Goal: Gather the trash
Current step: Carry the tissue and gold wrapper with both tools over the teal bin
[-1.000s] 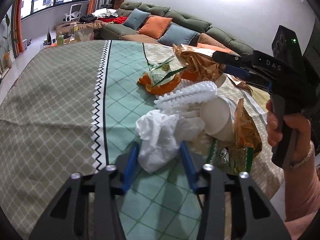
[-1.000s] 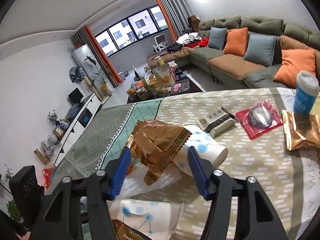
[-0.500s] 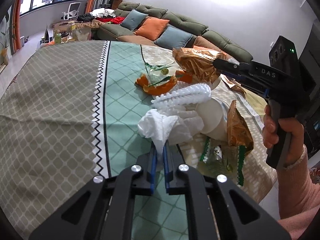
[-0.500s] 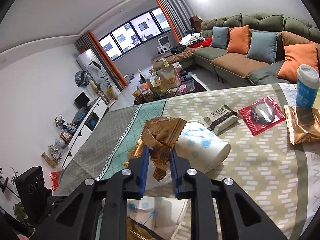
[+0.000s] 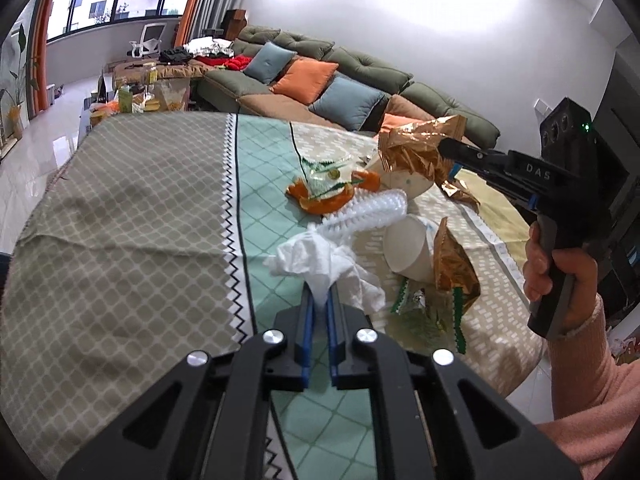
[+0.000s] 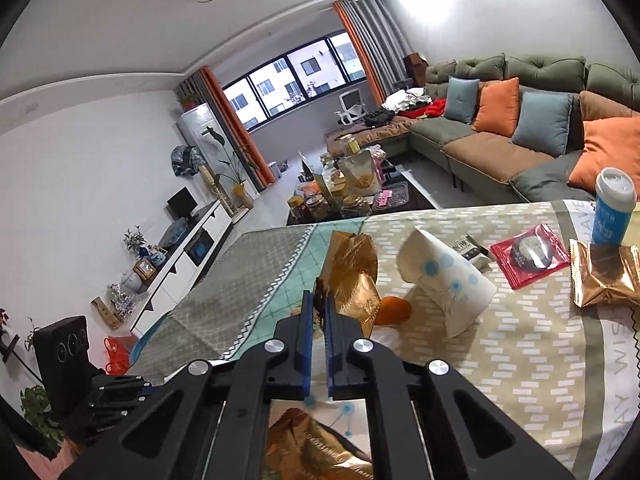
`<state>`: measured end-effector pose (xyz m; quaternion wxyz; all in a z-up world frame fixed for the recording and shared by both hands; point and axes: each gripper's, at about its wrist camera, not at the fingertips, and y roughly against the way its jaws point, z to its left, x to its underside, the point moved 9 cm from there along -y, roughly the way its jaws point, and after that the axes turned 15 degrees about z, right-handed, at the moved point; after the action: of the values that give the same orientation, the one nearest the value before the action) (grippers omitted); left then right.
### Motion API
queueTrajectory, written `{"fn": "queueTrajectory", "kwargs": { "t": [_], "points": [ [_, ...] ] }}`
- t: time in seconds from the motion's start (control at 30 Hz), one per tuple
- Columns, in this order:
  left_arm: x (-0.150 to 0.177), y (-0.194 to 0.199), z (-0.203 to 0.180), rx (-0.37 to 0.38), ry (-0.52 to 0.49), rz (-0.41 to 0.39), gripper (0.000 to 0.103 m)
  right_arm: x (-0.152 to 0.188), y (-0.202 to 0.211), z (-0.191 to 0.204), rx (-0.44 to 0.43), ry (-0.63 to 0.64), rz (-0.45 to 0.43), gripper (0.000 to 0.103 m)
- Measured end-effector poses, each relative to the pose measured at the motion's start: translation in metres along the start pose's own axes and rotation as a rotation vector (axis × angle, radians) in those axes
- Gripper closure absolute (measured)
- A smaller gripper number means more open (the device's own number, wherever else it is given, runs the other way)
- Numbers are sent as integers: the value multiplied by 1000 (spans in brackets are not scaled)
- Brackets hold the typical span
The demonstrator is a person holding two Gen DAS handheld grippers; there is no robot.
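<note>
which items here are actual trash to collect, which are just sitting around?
Trash:
crumpled tissue, in left gripper
gold wrapper, in right gripper
tipped paper cup
orange peel

Bystanders:
blue cup with lid, upright
sealed red packet
sofa cushions

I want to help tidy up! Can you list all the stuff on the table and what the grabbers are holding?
tissue: one, white, crumpled, pinched in the left gripper
gold wrapper: one, pinched in the right gripper
paper cups: two, white with blue dots, lying on their sides
orange peel: orange, mid-table
clear plastic tray: one, ribbed, behind the tissue
red packet: one, far side
blue cup with lid: one, upright, far edge
tablecloth: green and beige
left gripper: black, shut
right gripper: black, shut
</note>
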<state>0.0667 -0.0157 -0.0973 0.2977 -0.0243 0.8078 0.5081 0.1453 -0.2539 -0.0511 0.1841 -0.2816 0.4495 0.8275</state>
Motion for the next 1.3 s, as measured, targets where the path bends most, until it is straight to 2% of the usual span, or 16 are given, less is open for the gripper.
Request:
{"fn": "queueTrajectory", "kwargs": {
  "t": [0.3,0.5,1.07,1.3],
  "points": [
    [3,34,8,-12,2,-63,95,1,11,31,-81,66,-6,98],
    [4,50,20,-31,24,-99,95,8,4,57,-135,130,30,98],
    [15,97,61,-123,90,-172,95,30,-46,132,-301,246,159,98],
    [25,134,104,-188,175,-227,95,31,-76,182,-371,315,207,98]
  ]
}}
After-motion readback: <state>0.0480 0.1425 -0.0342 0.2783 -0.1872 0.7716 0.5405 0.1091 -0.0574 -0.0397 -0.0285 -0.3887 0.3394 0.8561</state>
